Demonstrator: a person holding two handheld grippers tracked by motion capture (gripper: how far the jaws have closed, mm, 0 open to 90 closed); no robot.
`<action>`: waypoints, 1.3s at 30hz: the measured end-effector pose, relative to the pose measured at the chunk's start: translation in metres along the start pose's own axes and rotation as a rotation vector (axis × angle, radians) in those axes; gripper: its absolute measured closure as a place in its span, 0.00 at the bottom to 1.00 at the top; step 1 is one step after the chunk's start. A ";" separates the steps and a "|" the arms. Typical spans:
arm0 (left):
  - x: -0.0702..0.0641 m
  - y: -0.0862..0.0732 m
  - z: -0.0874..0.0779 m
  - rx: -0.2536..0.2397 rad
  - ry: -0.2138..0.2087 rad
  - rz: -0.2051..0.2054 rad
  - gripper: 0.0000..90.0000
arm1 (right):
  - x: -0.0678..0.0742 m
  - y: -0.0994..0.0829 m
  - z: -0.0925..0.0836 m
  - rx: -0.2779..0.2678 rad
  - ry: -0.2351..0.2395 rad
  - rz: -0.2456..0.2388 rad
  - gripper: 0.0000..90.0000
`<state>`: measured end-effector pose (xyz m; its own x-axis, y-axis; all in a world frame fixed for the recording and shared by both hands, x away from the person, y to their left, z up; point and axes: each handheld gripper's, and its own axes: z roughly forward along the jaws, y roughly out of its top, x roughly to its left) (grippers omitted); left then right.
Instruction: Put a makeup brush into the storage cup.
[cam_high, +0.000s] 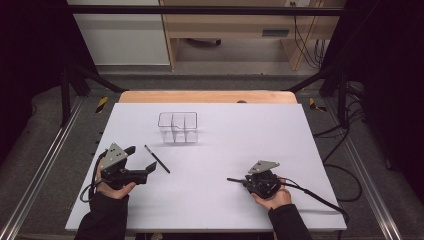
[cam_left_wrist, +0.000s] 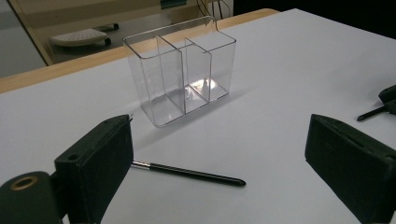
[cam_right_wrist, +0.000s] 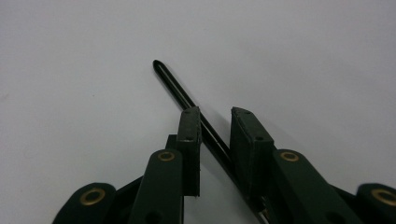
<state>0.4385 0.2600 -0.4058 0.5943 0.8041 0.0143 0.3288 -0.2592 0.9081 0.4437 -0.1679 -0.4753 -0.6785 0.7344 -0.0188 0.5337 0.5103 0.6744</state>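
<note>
White tabletop (cam_high: 280, 125) with a wooden far edge, dark curtains either side, shelving behind. High view: clear organiser (cam_high: 178, 127) stands upright toward the far middle, three open-top compartments, all looking empty — likely the drop target, placed where both hands can reach it. One black pen (cam_high: 157, 159) lies flat just ahead of the left gripper (cam_high: 142, 161), whose jaws are spread wide and grasp nothing. Right gripper (cam_high: 235, 180) sits low near the front right, a second black pen (cam_high: 234, 180) sticking out of its jaws toward the left.

Left gripper view: jaws stand well apart, released. The loose pen (cam_left_wrist: 187, 172) lies on the tabletop between them and a little farther out, not touched. Organiser (cam_left_wrist: 180, 70) is beyond it, so the hand is lined up on pen first, box after.

Right gripper view: jaws nearly together with the second pen (cam_right_wrist: 180, 93) running diagonally between the pads (cam_right_wrist: 189, 135), tip pointing away. It lies against the left pad; contact with the right pad I cannot tell, so a firm clench isn't confirmed. Pen seems to rest on the tabletop — looks like the pick-up is under way, lift not yet done.
</note>
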 end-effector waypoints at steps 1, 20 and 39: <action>0.000 0.000 0.000 0.000 0.000 0.000 0.08 | 0.000 0.000 0.000 0.000 0.000 0.001 0.83; -0.001 0.000 0.001 0.006 -0.002 0.006 0.08 | -0.007 0.005 0.003 -0.003 -0.057 0.079 0.91; -0.001 -0.001 0.004 0.018 -0.003 0.008 0.08 | -0.009 0.006 0.001 -0.002 -0.054 0.085 0.82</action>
<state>0.4402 0.2575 -0.4084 0.5990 0.8005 0.0209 0.3370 -0.2756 0.9003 0.4541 -0.1709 -0.4719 -0.6026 0.7981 -0.0016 0.5869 0.4444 0.6768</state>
